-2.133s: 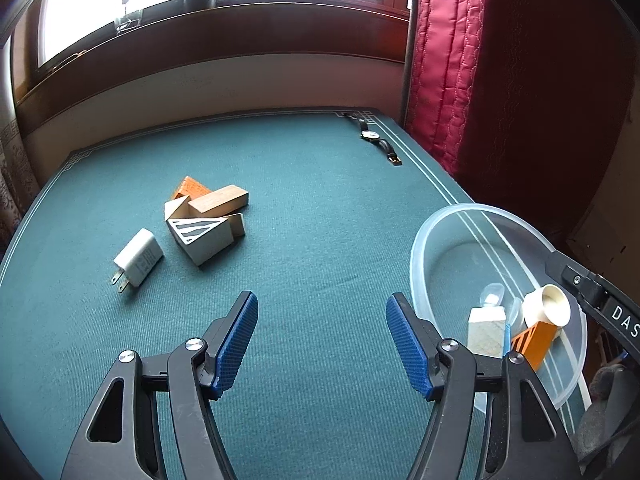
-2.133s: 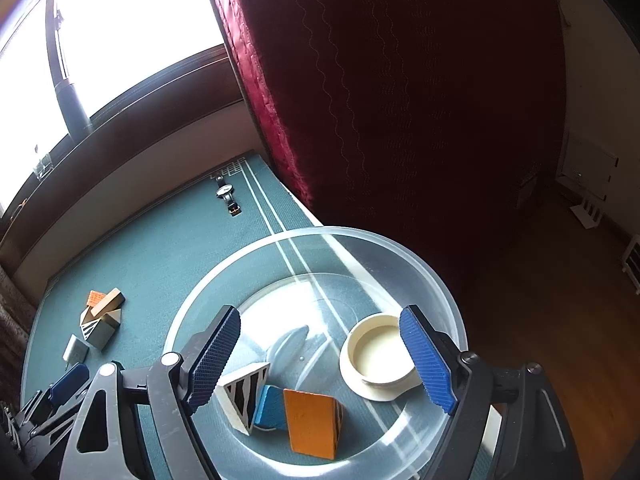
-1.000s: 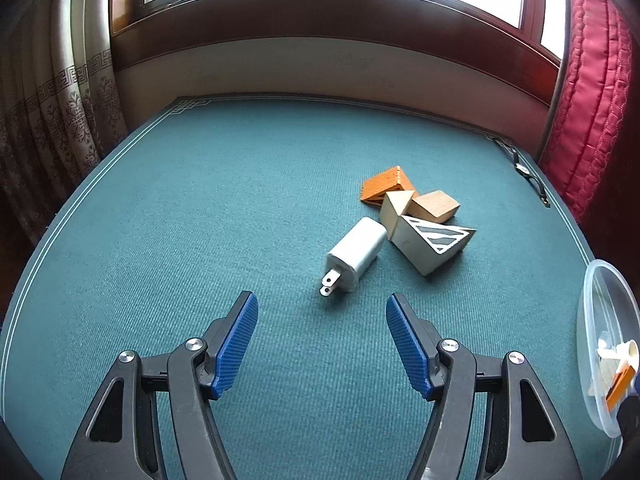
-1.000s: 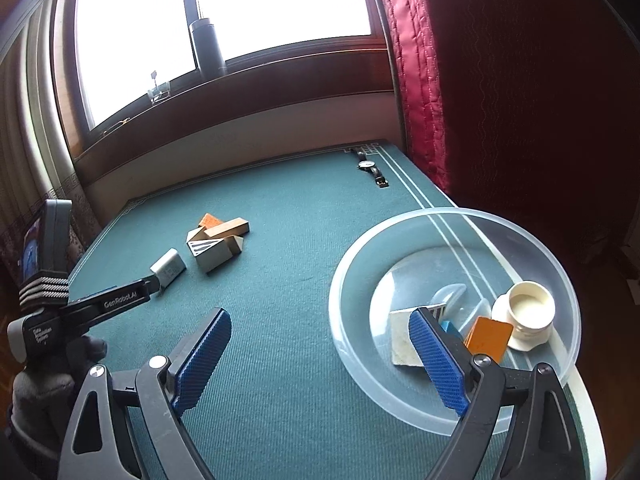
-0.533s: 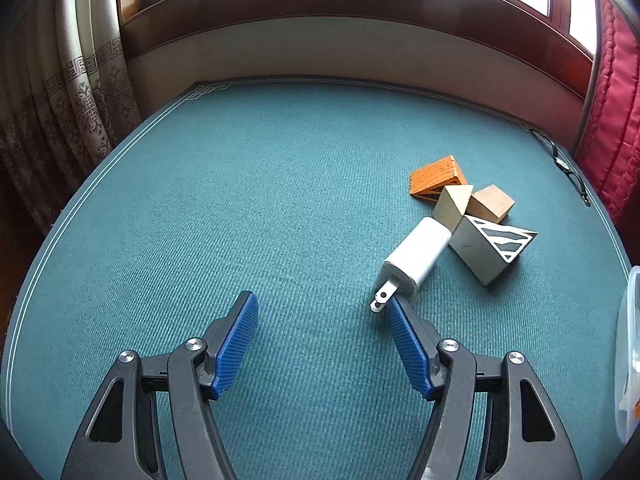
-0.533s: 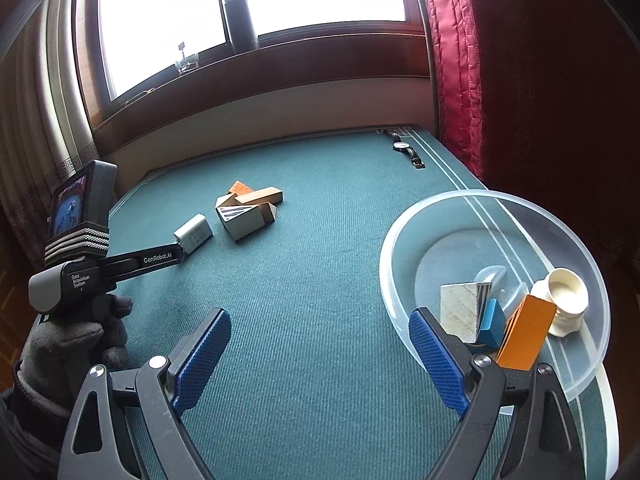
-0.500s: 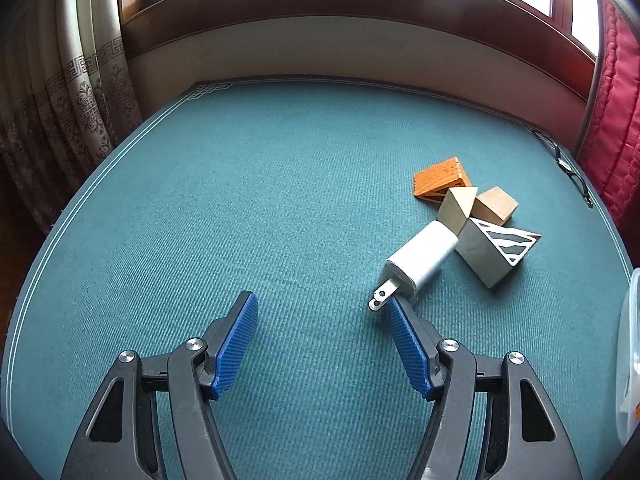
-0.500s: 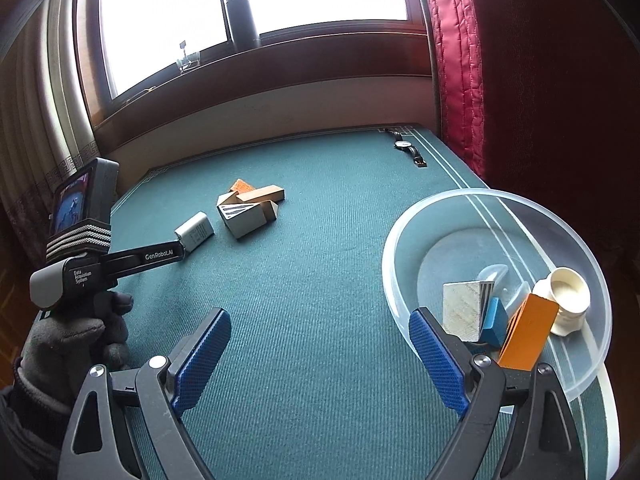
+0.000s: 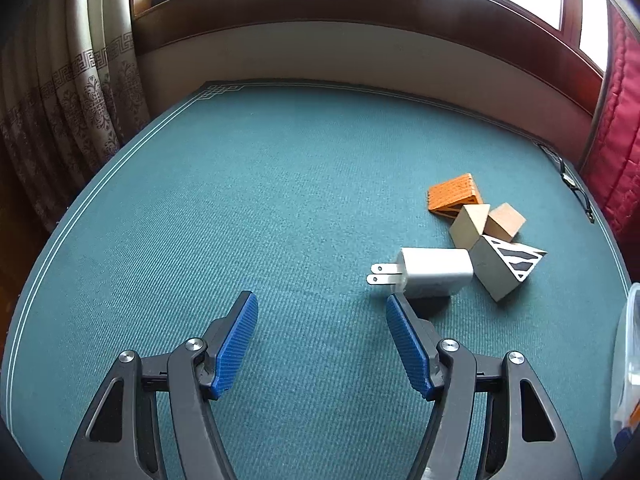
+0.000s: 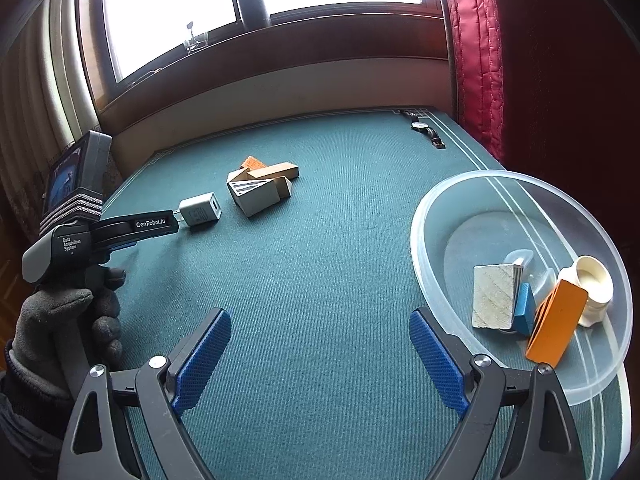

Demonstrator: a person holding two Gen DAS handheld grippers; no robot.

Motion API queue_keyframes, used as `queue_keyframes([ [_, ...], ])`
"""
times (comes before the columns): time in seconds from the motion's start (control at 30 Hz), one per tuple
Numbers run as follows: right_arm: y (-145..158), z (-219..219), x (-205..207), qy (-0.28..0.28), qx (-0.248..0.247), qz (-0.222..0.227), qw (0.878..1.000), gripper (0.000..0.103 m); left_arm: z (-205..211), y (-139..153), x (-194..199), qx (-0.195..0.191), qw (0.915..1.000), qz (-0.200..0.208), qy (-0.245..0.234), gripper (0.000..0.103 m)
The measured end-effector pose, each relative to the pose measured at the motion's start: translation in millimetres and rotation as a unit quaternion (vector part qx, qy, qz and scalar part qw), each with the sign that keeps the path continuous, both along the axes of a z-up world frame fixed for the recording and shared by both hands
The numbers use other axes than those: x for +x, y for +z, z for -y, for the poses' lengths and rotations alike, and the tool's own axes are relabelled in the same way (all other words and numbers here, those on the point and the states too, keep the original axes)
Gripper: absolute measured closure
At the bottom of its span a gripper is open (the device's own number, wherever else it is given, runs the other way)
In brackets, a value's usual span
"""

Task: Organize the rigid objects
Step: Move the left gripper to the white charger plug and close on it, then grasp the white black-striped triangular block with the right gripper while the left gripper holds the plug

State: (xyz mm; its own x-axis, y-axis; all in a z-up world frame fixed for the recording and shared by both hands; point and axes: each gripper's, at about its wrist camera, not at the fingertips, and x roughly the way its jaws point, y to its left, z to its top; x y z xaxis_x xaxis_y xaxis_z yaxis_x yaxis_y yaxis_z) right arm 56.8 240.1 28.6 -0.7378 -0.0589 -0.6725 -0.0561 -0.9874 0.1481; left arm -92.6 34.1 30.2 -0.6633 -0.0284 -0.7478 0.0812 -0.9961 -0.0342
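left gripper [image 9: 322, 308]: jaws apart, nothing between pads; right fingertip [image 9: 394, 306] just beside charger, off to its near side, not around it.
right gripper [image 10: 320, 326]: jaws wide, empty; over bare mat near side of bowl.
charger [image 9: 436, 274]: white, flat on mat [image 9: 240, 200], prongs pointing away from blocks; far end touching or nearly touching striped wedge [image 9: 506, 266].
blocks: orange wedge [image 9: 454, 196], two plain wood pieces and striped wedge clustered just beyond charger; well apart from bowl.
risk, aim: charger off-centre of jaws; closing from here likely to nudge it or clip only prongs, not the body.
risk, push: fingertip shoving charger into striped wedge could scatter the cluster.
risk, grip: smooth casing lying flat; pads may ride over top edge and slip.
risk, carry: bowl already crowded on one side; a dropped piece could knock leaning orange block.
bowl [image 10: 452, 208]: clear plastic, right of charger across open mat.
bowl contents: pale wood block [image 10: 494, 296], small blue piece [image 10: 525, 312], orange block [image 10: 558, 326] leaning, cream cup [image 10: 594, 284] on its side; all bunched at the side farthest from charger.
watch [image 10: 426, 128]: far mat corner, beyond bowl; untouched.
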Motion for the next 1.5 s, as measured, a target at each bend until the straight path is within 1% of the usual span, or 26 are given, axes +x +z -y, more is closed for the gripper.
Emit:
queue_keyframes([
  [0.13, -2.6, 0.6, -2.1, 0.001, -0.001, 0.005, 1.000, 0.010, -11.5, 7.7, 3.7, 0.008, 0.9997, -0.009, -0.022, 0.035],
  [0.23, -4.8, 1.3, -3.1, 0.003, -0.003, 0.009, 1.000, 0.010, -19.7, 8.8, 0.3, 0.017, 0.9991, -0.005, -0.038, 0.035],
  [0.43, -8.3, 1.6, -3.9, 0.006, -0.005, 0.014, 1.000, 0.010, -28.8, 2.4, -12.3, 0.012, 0.9992, 0.002, -0.038, 0.035],
  [0.83, -13.0, 4.8, -3.9, 0.009, -0.003, 0.025, 1.000, 0.010, -48.5, -2.9, -32.0, 0.001, 0.9984, 0.003, -0.056, 0.035],
  [1.0, -14.4, 5.2, -4.8, 0.006, -0.001, 0.029, 1.000, 0.010, -45.8, -6.5, -39.1, 0.008, 0.9989, 0.005, -0.045, 0.036],
  [1.07, -15.0, 5.1, -5.9, 0.004, -0.001, 0.031, 1.000, 0.010, -42.7, -9.0, -40.6, 0.013, 0.9988, 0.009, -0.046, 0.043],
  [1.27, -13.9, 5.2, -16.3, -0.001, -0.008, 0.042, 0.999, 0.010, -33.0, -6.4, -35.8, 0.028, 0.9985, 0.003, -0.048, 0.043],
  [1.37, -9.1, 9.3, -24.6, -0.001, -0.004, 0.040, 0.999, 0.010, -26.2, -2.5, -33.6, 0.033, 0.9985, -0.004, -0.043, 0.043],
  [1.5, -3.2, 18.1, -42.8, 0.002, 0.000, 0.038, 0.999, 0.010, -15.6, 4.1, -29.8, 0.019, 0.9993, -0.023, -0.025, 0.043],
])
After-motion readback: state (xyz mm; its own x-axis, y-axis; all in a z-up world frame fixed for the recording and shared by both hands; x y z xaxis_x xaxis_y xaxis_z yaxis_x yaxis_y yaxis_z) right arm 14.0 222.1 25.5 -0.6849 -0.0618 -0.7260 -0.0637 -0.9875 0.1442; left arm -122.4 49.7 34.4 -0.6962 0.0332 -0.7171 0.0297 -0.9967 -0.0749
